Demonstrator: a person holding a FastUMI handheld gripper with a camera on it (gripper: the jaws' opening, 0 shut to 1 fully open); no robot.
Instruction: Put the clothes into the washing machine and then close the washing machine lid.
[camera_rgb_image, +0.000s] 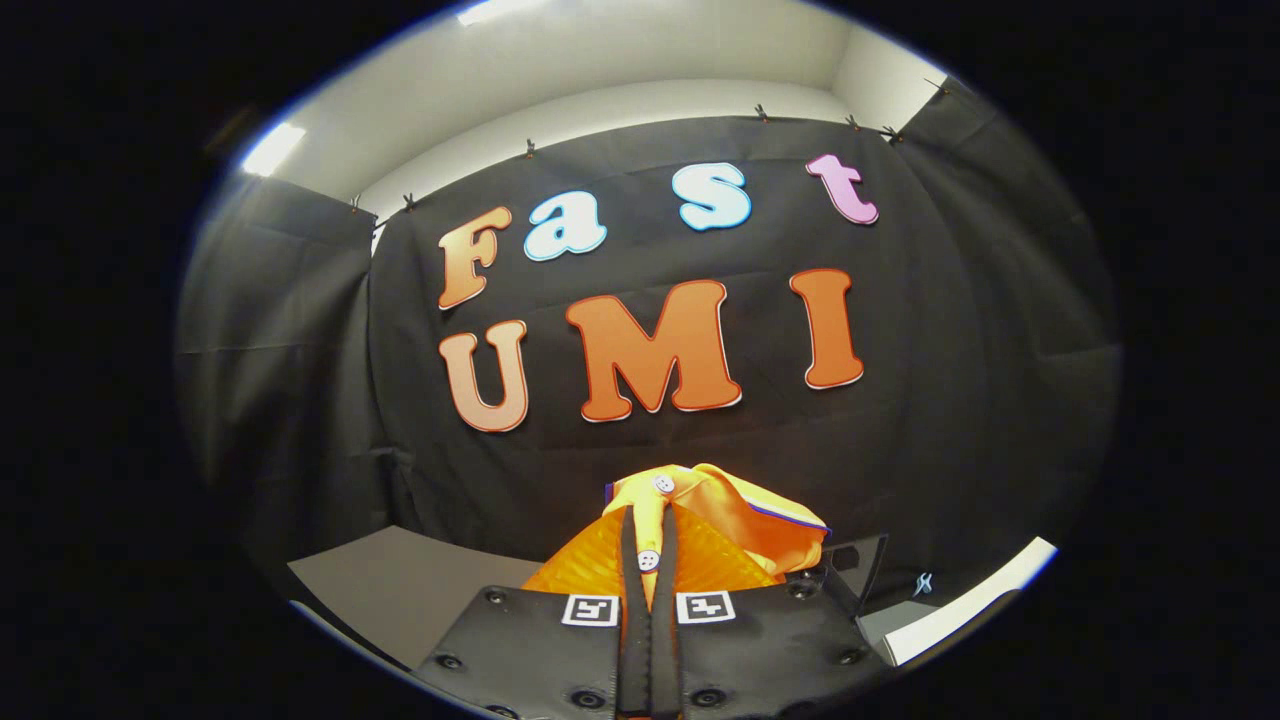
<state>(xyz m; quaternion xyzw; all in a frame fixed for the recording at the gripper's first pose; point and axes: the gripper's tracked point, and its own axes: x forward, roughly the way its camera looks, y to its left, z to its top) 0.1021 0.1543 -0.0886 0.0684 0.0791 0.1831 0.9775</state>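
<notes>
Orange shirt (700, 520) hangs pinched between the nearly closed jaws of the gripper (648, 600), above the table (400, 590)

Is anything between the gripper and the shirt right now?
No. The gripper is already shut on the orange shirt, whose button strip runs up between the fingers. The shirt is lifted in front of the booth's wall. I can't judge the path to the washing machine from here.

Orange garment's (700, 520) lower part hidden.
</notes>
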